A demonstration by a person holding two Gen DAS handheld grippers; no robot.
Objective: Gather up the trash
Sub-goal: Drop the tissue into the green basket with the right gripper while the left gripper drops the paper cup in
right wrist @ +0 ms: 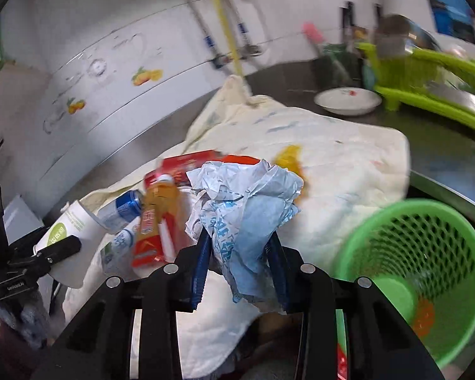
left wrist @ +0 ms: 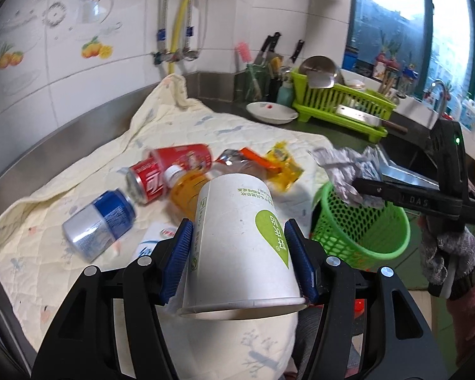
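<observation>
While left jaws clamp paper cup [left wrist: 237, 240], right jaws clamp crumpled wrapper [right wrist: 243, 209] beside green basket [right wrist: 427, 253]

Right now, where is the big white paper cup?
The white paper cup is clamped in the left gripper, front and centre in the left wrist view, held above the quilted cloth, with the green basket to its right.

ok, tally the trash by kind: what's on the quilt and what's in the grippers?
Cans: 2, one red and one blue, on the quilt
Bottles: 1, orange drink
Snack wrappers: 2, orange and yellow
Paper cups: 1, in the left gripper
Crumpled paper: 1, in the right gripper
Total: 7
</observation>
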